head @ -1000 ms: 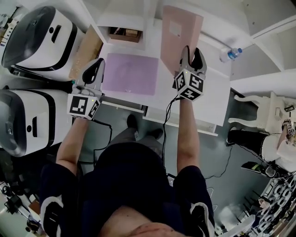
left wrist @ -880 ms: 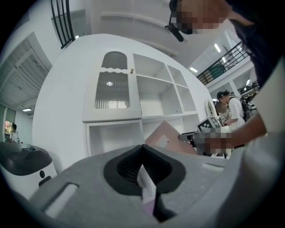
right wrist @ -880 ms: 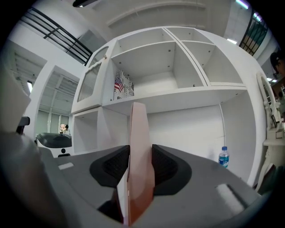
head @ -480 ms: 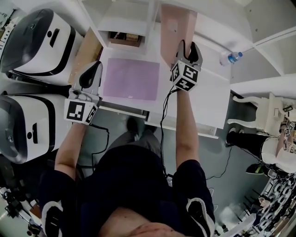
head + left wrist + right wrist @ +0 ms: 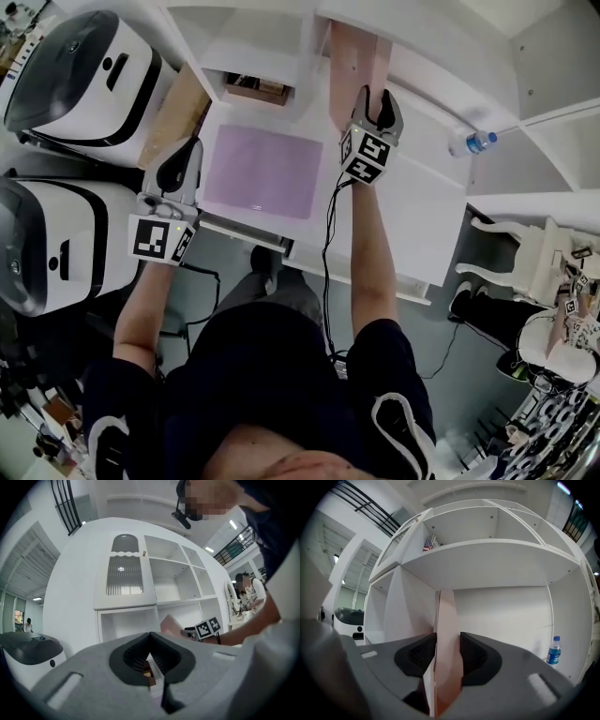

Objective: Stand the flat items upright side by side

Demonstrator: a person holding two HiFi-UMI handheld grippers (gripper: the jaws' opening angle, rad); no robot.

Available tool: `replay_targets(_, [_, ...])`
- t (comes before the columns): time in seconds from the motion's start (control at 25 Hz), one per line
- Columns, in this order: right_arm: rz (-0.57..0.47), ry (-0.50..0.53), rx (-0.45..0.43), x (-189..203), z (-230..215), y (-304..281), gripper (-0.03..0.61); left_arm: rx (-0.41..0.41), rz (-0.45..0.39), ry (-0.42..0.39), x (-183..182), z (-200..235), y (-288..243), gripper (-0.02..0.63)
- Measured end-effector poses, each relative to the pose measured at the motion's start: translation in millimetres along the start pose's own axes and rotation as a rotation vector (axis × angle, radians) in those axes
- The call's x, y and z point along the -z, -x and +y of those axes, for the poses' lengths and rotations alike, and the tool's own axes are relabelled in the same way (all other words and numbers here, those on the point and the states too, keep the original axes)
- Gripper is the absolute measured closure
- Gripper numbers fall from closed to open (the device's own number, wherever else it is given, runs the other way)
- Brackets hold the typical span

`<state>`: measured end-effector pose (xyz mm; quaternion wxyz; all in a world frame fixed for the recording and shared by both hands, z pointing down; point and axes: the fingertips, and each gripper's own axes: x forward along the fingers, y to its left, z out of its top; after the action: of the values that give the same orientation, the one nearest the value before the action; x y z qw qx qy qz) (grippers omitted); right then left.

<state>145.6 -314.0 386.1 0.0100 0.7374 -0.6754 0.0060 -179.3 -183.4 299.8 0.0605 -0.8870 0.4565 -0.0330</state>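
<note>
Jaws of right gripper [image 5: 378,95] on pink folder [image 5: 352,52] edge, purple folder [image 5: 262,172] flat

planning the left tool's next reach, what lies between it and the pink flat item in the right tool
The purple flat item, lying on the white desk between the left tool and the pink flat item; the head view shows it.

Right claw [image 5: 447,654]: grey shell, black ribbed pads. Its marker cube [image 5: 364,157]: black squares on white. Left claw [image 5: 180,150]: the same grey, black and cube pattern. The pink folder [image 5: 448,620] between the right claw's pads: plain pale pink. The purple folder [image 5: 262,172] between the two claws: plain lilac. Bench [image 5: 403,216] and shelf [image 5: 487,559]: white. Bottle [image 5: 472,142] right of the right claw: clear, blue label. Machines [image 5: 80,70] left of the left claw: white and black.
</note>
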Motion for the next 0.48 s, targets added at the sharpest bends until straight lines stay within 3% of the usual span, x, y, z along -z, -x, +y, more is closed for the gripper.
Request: replay_targets(0.48, [-0.053,0.019,0.023,30.4,14.3,-31.2,0.420,-0.055,0.023,-0.014,8.0,12.2,1.7,0.612])
